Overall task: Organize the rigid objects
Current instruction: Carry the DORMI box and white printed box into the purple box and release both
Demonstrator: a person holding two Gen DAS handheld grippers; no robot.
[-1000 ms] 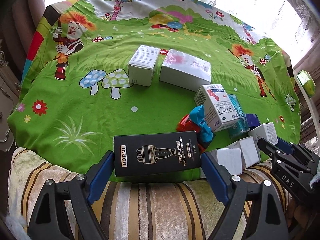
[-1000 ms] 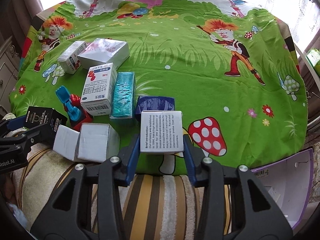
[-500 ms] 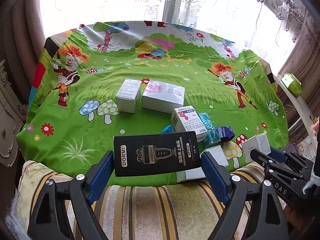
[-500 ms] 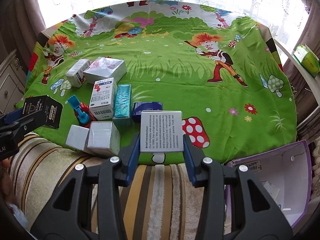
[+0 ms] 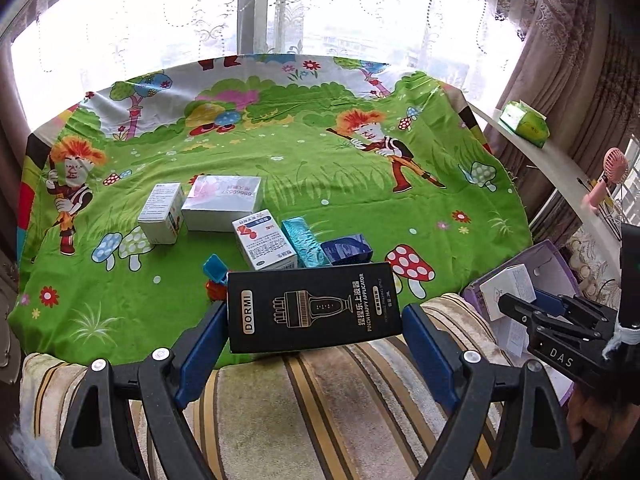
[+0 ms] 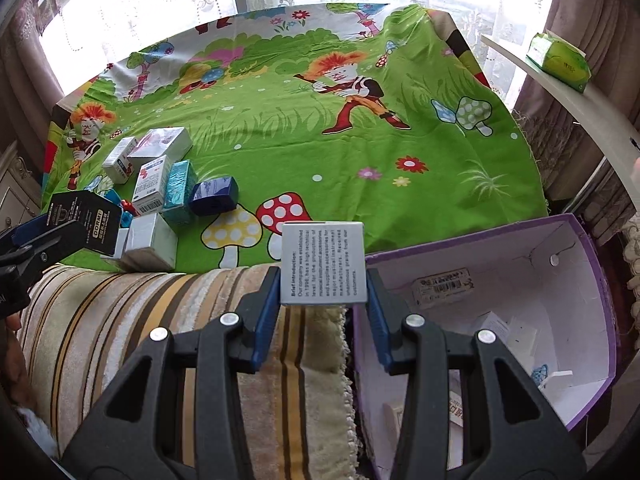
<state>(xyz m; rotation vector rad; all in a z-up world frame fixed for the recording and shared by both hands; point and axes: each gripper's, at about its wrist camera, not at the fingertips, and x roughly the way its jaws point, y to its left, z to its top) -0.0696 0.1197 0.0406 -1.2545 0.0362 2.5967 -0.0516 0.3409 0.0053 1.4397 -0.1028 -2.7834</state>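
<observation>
Box (image 6: 323,263) (white) between right tool's (image 6: 323,280) pads

Bed (image 6: 360,152) under cartoon green sheet, small boxes (image 6: 160,184) clustered left

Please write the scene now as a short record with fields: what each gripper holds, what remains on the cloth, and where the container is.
left gripper: shut on a black rectangular cardboard box printed DORMI
right gripper: shut on a small white cardboard box with printed English text
surface: green cartoon-print cloth
left on cloth: cluster of small boxes, among them a teal box and a dark blue box
container: open purple cardboard bin with white inside, beside the cloth's near right edge; a few small items lie in it
</observation>
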